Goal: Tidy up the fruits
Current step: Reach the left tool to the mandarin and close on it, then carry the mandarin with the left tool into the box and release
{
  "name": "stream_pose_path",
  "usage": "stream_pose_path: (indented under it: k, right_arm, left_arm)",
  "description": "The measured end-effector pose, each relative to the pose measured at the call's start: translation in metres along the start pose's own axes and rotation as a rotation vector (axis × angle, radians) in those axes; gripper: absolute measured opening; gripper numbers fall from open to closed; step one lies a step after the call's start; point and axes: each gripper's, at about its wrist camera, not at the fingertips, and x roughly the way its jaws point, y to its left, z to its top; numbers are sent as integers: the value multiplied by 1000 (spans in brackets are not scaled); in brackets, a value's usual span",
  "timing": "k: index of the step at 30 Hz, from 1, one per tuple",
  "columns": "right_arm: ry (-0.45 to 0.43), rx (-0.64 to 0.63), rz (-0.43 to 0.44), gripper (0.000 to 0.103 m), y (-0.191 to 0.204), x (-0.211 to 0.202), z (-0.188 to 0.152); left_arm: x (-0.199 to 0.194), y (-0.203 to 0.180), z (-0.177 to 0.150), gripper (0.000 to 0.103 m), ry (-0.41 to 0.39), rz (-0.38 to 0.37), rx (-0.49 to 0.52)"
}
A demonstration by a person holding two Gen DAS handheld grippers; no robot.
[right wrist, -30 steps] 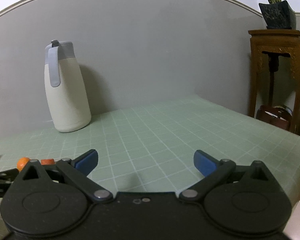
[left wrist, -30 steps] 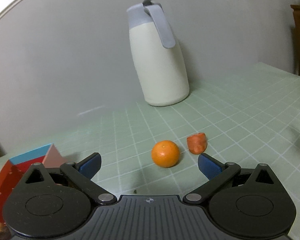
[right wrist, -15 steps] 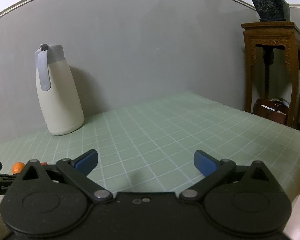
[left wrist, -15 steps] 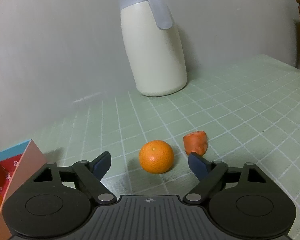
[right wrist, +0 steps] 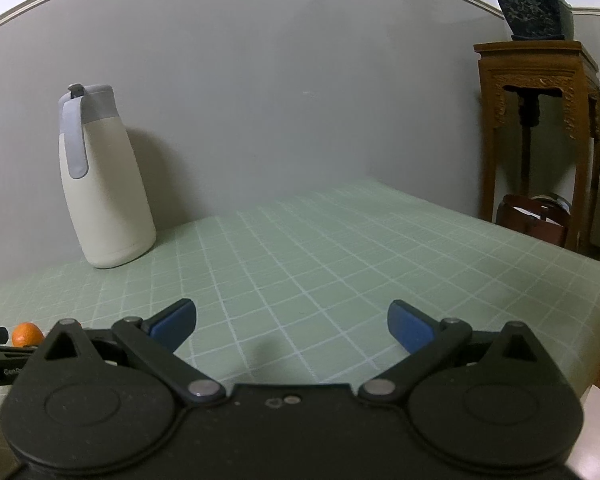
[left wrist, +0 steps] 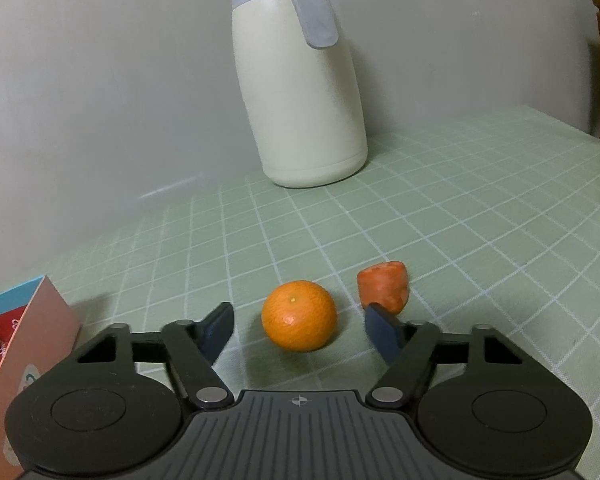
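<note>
Your left claw [left wrist: 298, 330] has the mandarin orange [left wrist: 299, 316] dead ahead, sitting on the green gridded worktop [left wrist: 460, 216] between the two blue pads. The fruit is round, so it has no long axis to line up with; what matters is that it lies centred in the gap, a touch nearer the left pad than the right. Neither pad touches it: a sliver of worktop shows on each side, so the claw is still released and grasps nothing. Just beyond the right pad stands a cut carrot stub [left wrist: 383, 288], close beside the orange but apart from it; judge your closing so that pad slips in front of the stub and does not drag it along.

Your right claw [right wrist: 292, 322] is spread wide over bare worktop, empty, and well off to the side; from its view the orange [right wrist: 27, 334] is only a small spot at the far left edge. The left hand is plainly the nearer one.

Against the earlier view, the left claw's jaws have just been closing, with the orange between them, and the fruit now sits lower and larger in front of you. The red and blue box [left wrist: 20, 344] at your left fills more of that corner. The cream thermos jug [left wrist: 300, 92] stands upright by the wall.
</note>
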Motion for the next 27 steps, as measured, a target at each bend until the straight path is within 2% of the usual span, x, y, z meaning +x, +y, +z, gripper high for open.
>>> stream_pose_path:
  k: [3, 7, 27]
  right_arm:
    - [0, 5, -2, 103, -1, 0, 0]
    - [3, 2, 0, 103, -1, 1, 0]
    - [4, -13, 11, 103, 5, -1, -1]
  left_arm:
    - [1, -1, 1, 50, -3, 0, 5]
    - [2, -1, 1, 41, -3, 8, -2]
    - [-16, 5, -3, 40, -54, 23, -23]
